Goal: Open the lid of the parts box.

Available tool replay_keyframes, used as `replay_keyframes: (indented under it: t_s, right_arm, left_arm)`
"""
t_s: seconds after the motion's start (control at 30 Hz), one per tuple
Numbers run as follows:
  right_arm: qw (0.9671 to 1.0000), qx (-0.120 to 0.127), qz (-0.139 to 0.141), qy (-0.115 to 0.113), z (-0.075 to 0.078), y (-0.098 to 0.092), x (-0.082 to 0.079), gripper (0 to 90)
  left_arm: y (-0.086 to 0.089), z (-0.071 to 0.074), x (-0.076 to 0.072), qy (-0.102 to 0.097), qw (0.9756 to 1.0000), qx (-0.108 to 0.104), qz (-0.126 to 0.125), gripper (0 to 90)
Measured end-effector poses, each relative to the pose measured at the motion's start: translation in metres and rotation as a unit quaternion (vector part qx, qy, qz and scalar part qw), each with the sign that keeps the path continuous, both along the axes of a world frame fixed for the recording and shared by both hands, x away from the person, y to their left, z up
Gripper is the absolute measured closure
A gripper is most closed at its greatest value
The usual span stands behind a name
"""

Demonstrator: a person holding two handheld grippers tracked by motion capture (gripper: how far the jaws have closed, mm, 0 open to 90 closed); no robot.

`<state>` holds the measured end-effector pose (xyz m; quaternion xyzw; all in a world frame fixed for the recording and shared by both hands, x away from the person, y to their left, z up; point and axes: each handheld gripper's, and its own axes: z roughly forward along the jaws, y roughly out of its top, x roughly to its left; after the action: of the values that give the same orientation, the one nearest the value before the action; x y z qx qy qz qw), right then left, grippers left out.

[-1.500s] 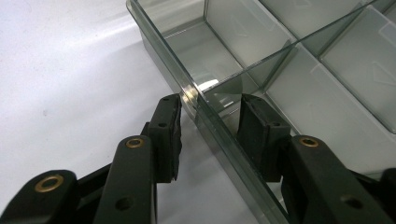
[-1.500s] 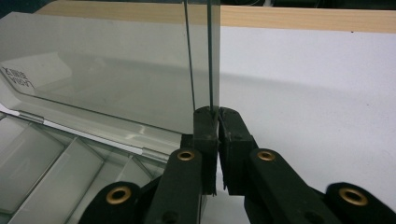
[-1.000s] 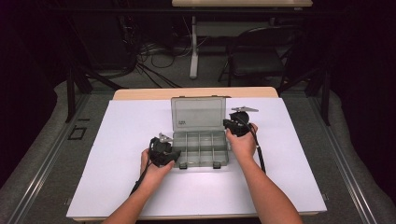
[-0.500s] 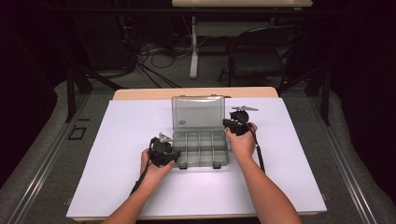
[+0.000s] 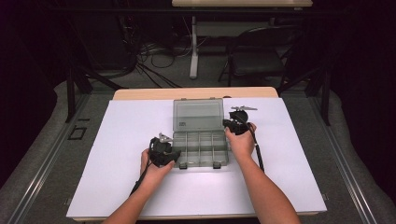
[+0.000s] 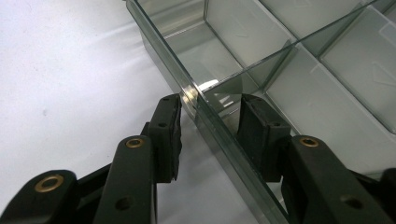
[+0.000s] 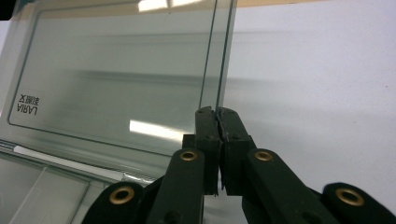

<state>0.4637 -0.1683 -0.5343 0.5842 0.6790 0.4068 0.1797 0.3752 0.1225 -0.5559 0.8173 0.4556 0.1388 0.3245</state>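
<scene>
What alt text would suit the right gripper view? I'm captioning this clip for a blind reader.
The right tool, its two black jaws closed, pinches the side edge of a clear plastic organizer box's lid, which stands raised. Behind the lid lies the white table surface; a small printed label sits near the lid's left corner.

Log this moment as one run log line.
left gripper: jaws straddle organizer box side wall | right gripper: shut on lid edge | lid raised
</scene>
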Motion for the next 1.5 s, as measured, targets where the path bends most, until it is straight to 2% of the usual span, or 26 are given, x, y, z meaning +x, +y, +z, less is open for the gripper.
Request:
replay_keyframes:
  t_s: [0.33, 0.37, 0.43, 0.8, 0.97, 1.07, 1.23, 1.4, 1.43, 1.5]
  right_arm:
    - [0.9999, 0.004, -0.002, 0.009, -0.005, 0.000, 0.002, 88.4]
    - [0.9999, 0.000, -0.001, 0.017, -0.004, -0.001, 0.002, 88.4]
    - [0.9999, 0.002, 0.000, 0.011, -0.006, -0.001, 0.003, 88.5]
    - [0.9998, 0.003, -0.002, 0.020, -0.008, 0.000, 0.003, 88.4]
    - [0.9999, -0.001, 0.000, 0.015, -0.009, 0.000, 0.003, 88.3]
    - [0.9999, -0.005, 0.003, 0.015, -0.008, 0.001, 0.002, 84.5]
    - [0.9999, -0.013, 0.009, 0.001, -0.004, 0.002, -0.002, 78.5]
    - [0.9995, -0.021, 0.018, -0.017, 0.002, 0.001, -0.012, 63.0]
    - [0.9995, -0.021, 0.018, -0.017, 0.002, 0.001, -0.012, 63.0]
    - [0.9988, -0.033, 0.023, -0.027, 0.002, -0.001, -0.015, 57.8]
  left_arm:
    - [0.000, 0.000, 0.000, -0.002, 1.0000, 0.000, 0.001, 59.6]
    - [0.000, 0.000, 0.000, -0.002, 1.0000, -0.001, 0.003, 59.6]
    - [0.000, 0.000, 0.000, -0.002, 1.0000, -0.001, 0.003, 59.6]
    - [0.000, -0.001, -0.001, -0.002, 1.0000, -0.002, 0.004, 59.6]
    - [0.000, -0.001, -0.001, -0.002, 1.0000, -0.002, 0.005, 59.6]
    - [0.000, -0.001, -0.001, -0.003, 1.0000, -0.002, 0.005, 59.6]
    - [0.000, -0.001, -0.001, -0.004, 1.0000, -0.003, 0.004, 59.5]
    - [0.000, -0.001, -0.001, -0.003, 1.0000, -0.004, 0.004, 59.5]
    - [0.000, -0.001, -0.001, -0.003, 1.0000, -0.004, 0.004, 59.5]
    - [0.000, -0.001, -0.001, -0.003, 1.0000, -0.004, 0.004, 59.5]
